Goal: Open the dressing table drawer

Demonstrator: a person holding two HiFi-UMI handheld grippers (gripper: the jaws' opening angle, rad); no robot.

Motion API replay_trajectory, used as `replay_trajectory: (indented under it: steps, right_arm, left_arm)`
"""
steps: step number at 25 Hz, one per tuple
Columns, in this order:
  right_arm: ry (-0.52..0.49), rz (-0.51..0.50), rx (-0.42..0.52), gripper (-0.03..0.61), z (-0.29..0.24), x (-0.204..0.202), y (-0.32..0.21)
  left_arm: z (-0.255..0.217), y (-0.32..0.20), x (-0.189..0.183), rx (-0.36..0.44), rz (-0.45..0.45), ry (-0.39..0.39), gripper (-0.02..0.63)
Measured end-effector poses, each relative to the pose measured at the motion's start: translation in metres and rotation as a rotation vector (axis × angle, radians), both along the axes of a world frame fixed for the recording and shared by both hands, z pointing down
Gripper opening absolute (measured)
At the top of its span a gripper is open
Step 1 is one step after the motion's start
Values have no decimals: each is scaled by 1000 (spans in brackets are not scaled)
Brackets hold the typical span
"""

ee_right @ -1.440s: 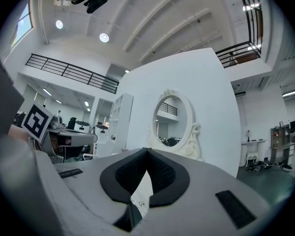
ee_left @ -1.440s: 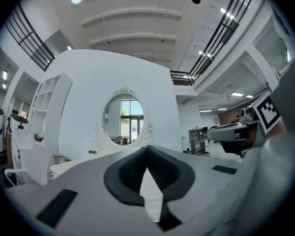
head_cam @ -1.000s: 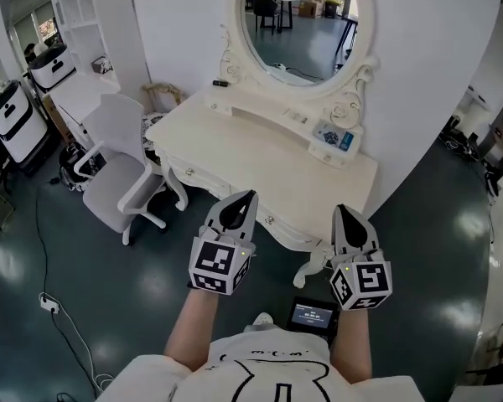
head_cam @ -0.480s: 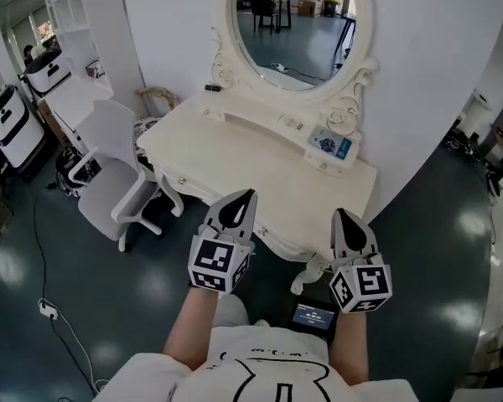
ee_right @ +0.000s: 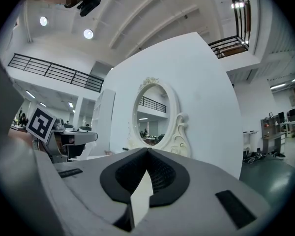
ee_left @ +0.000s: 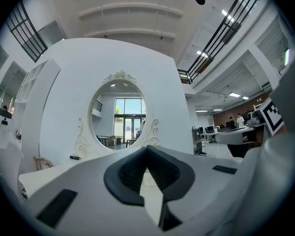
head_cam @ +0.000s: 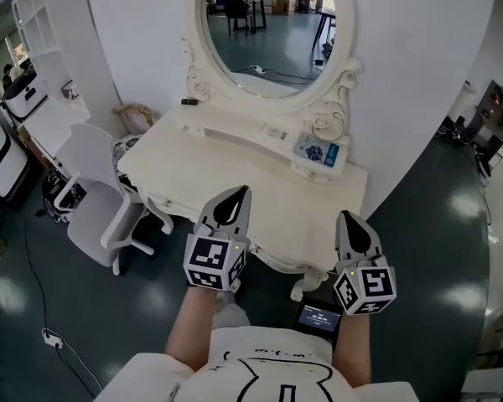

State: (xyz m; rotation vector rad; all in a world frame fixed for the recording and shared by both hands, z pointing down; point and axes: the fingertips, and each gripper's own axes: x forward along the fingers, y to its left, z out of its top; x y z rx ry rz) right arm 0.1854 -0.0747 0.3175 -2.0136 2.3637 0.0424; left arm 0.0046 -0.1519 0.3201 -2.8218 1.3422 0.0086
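The cream dressing table (head_cam: 235, 162) with its oval mirror (head_cam: 264, 28) stands against a white wall, just ahead of me. Its drawer front (head_cam: 163, 201) runs under the near edge and is closed where I can see it. My left gripper (head_cam: 235, 193) is shut and empty, its tip over the table's near edge. My right gripper (head_cam: 346, 217), also shut and empty, is held off the table's near right corner. Both point level at the mirror (ee_left: 119, 119) (ee_right: 155, 114). In their own views the left gripper (ee_left: 147, 147) and right gripper (ee_right: 147, 150) have their pads together.
A white swivel chair (head_cam: 92, 191) stands at the table's left end. A blue-and-white box (head_cam: 317, 152) and a small black thing (head_cam: 191, 101) lie on the table's back shelf. A screen device (head_cam: 318, 316) shows by my waist. White shelving (head_cam: 42, 32) lines the left wall.
I have come closer to the table and both grippers moved forward with me; the left tip now overlaps the table's near edge. Both stayed shut.
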Motion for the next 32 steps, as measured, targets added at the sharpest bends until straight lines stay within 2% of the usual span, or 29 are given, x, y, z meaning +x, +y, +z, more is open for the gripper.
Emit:
replay_trajectory:
  steps: [11,18,23,32]
  right_arm:
    - [-12,97,-6,14,1,-6,-70]
    - [-23,194,-35,14,11,-4,-110]
    - [8,228,-65,14,16,-8,-138]
    - [-33,369,-103,14,27,-13,-174]
  left_arm:
    - [1,-85,6,-10,110,-17,8]
    - [7,-143,16,-27,199,-18,8]
    - [11,-180,25,-37,266,-19,8]
    - [22,-239,24,-72,363,-18,8]
